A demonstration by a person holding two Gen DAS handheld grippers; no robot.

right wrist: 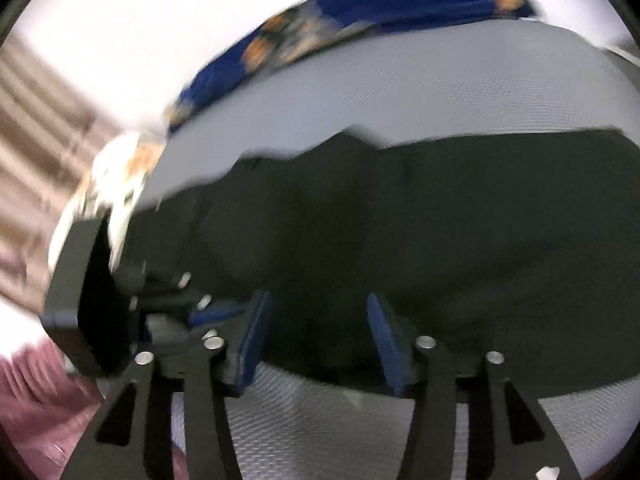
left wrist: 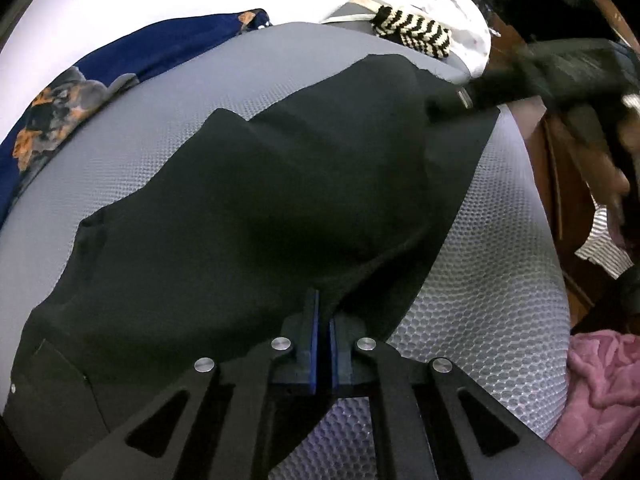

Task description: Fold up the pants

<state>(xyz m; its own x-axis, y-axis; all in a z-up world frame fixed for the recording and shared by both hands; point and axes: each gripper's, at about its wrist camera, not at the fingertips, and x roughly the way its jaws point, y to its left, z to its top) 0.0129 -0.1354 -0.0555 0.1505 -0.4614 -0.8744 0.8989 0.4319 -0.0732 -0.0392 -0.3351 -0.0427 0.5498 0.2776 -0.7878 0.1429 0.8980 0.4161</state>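
Note:
Black pants [left wrist: 248,208] lie spread on a grey textured mat [left wrist: 480,320]. My left gripper [left wrist: 323,312] is shut on the near edge of the pants, pinching a fold of the cloth between its blue pads. In the right wrist view the pants [right wrist: 400,232] fill the middle, blurred by motion. My right gripper [right wrist: 320,312] is open, its blue pads [right wrist: 256,336] wide apart just above the near edge of the pants, holding nothing. The right gripper also shows in the left wrist view [left wrist: 560,76] at the upper right, blurred, over the far end of the pants.
A blue patterned cloth [left wrist: 80,92] lies along the mat's far left edge. A black-and-white striped knit [left wrist: 416,28] and white cloth [left wrist: 440,0] lie at the back. Pink fabric [left wrist: 600,380] sits at the right. Brown wooden furniture [left wrist: 552,152] stands beyond the mat's right edge.

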